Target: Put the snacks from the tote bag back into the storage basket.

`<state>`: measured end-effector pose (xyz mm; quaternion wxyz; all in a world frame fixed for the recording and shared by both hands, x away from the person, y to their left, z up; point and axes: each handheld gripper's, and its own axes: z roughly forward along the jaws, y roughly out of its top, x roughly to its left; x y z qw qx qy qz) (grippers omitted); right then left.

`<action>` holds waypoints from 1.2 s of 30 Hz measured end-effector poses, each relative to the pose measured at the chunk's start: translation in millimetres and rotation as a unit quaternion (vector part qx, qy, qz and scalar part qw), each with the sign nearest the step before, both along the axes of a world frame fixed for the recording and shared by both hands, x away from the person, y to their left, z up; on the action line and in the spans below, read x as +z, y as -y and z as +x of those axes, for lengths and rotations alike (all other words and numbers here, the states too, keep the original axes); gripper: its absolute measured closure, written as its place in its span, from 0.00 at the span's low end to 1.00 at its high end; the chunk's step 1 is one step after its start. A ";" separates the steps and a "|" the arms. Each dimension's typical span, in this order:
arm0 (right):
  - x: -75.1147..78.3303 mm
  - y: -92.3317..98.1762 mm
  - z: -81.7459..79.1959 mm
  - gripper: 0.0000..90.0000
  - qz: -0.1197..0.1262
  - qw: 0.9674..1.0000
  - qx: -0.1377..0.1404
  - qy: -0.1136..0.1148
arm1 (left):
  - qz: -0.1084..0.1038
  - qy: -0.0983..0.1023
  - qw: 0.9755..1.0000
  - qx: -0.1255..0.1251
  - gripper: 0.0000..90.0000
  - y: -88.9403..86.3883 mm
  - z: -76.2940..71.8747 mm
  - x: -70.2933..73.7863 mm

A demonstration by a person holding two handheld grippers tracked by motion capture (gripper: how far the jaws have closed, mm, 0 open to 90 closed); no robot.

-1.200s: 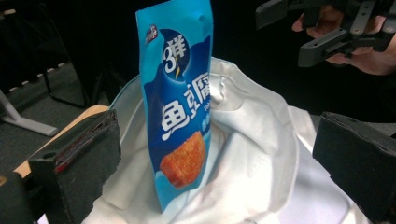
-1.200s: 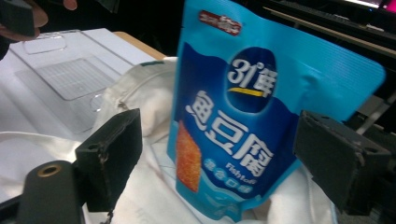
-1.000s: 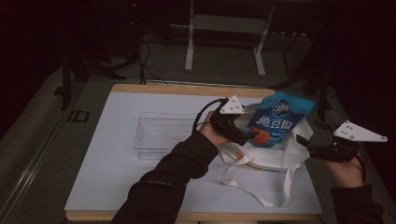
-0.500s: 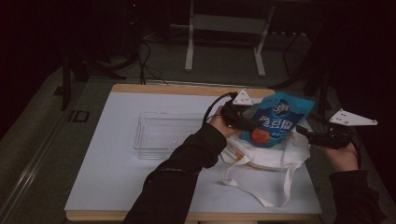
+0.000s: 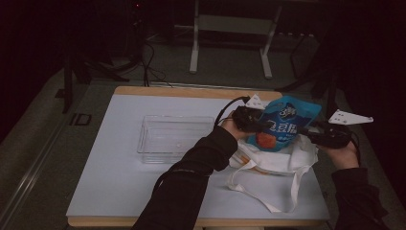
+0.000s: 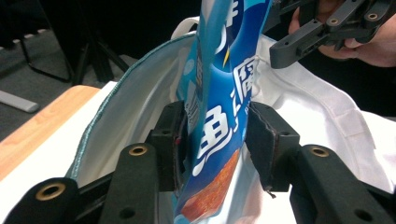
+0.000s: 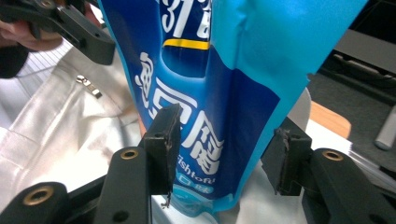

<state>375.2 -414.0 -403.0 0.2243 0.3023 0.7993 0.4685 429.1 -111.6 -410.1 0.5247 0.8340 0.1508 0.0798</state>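
Black sleeves (image 5: 201, 158), black gripper (image 5: 249, 120) with brass-ringed screw holes.

Glossy plastic snack bag (image 5: 282, 125), white cloth tote (image 5: 275, 160)

The high view is dim and underexposed; the room beyond the table (image 5: 119, 191) sinks into near black; only the pale tabletop catches soft overhead light, without hard shadows; both gripper views are brighter, with soft focus on the near black jaws and slight stretching at the edges.
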 end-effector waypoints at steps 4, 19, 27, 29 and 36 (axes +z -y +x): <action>-3.2 -2.8 3.9 0.64 -0.002 1.000 0.007 -0.008 | 0.005 -0.001 1.000 -0.005 0.73 3.4 1.4 -2.2; -13.0 -19.0 12.8 0.82 -0.013 0.999 0.038 -0.025 | 0.008 -0.007 1.000 -0.009 0.90 11.7 3.6 -8.9; -12.3 -19.9 15.1 0.91 -0.007 0.999 0.037 -0.037 | 0.017 0.008 1.000 0.004 0.98 13.5 1.0 -7.5; -11.2 -20.8 14.5 0.92 -0.011 0.999 0.038 -0.038 | 0.018 0.010 1.000 0.002 0.98 12.3 0.5 -6.7; -1.1 -24.7 14.7 0.94 -0.010 0.998 0.045 -0.043 | 0.013 0.013 1.000 -0.001 1.00 8.0 -1.9 3.6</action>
